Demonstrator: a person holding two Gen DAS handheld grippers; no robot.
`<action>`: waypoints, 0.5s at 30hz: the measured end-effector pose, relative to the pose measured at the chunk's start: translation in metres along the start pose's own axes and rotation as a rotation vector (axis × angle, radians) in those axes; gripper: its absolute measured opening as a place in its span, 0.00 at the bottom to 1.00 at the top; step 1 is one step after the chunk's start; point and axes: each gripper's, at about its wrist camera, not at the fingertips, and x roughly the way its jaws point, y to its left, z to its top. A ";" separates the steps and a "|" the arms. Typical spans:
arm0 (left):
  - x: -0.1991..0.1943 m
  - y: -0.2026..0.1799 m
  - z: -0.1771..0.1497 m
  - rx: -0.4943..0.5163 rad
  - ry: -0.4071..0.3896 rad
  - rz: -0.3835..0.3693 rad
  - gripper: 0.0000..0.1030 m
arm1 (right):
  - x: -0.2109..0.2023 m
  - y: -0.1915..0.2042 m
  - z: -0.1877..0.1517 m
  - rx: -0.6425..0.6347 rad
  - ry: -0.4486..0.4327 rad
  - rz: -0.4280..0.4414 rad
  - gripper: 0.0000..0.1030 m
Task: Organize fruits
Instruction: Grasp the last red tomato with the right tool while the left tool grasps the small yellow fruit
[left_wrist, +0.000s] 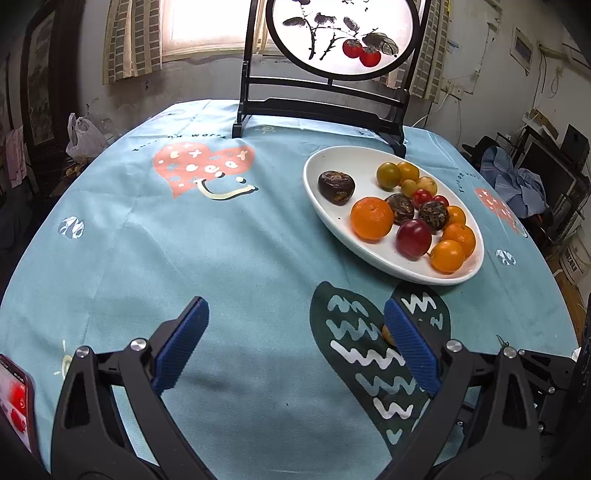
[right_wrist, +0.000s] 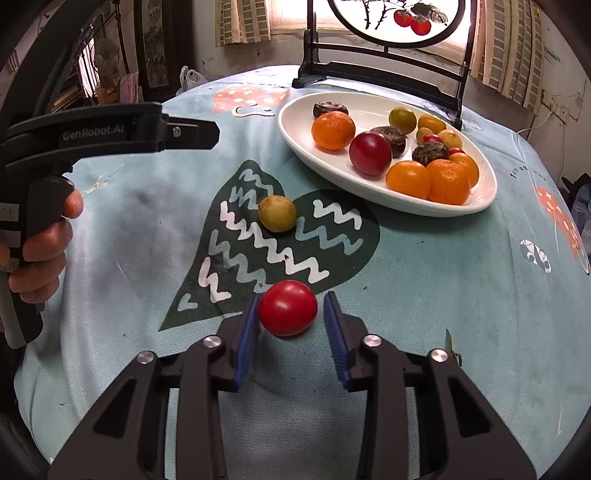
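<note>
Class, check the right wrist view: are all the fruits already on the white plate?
No: a red tomato sits between the right gripper fingers and a yellow-green fruit lies on the tablecloth, both off the white plate.

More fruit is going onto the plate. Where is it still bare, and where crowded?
The plate is bare along its left rim, around the lone dark fruit, and behind the big orange. The right half is packed with fruit touching.
</note>
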 end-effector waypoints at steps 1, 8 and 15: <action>0.001 0.000 0.000 0.000 0.001 0.003 0.95 | -0.002 -0.001 0.000 0.007 -0.008 0.002 0.29; 0.002 -0.007 -0.004 0.020 0.010 -0.028 0.95 | -0.018 -0.033 0.004 0.166 -0.084 -0.039 0.29; 0.001 -0.053 -0.022 0.236 0.015 -0.146 0.84 | -0.030 -0.058 0.002 0.279 -0.112 -0.053 0.29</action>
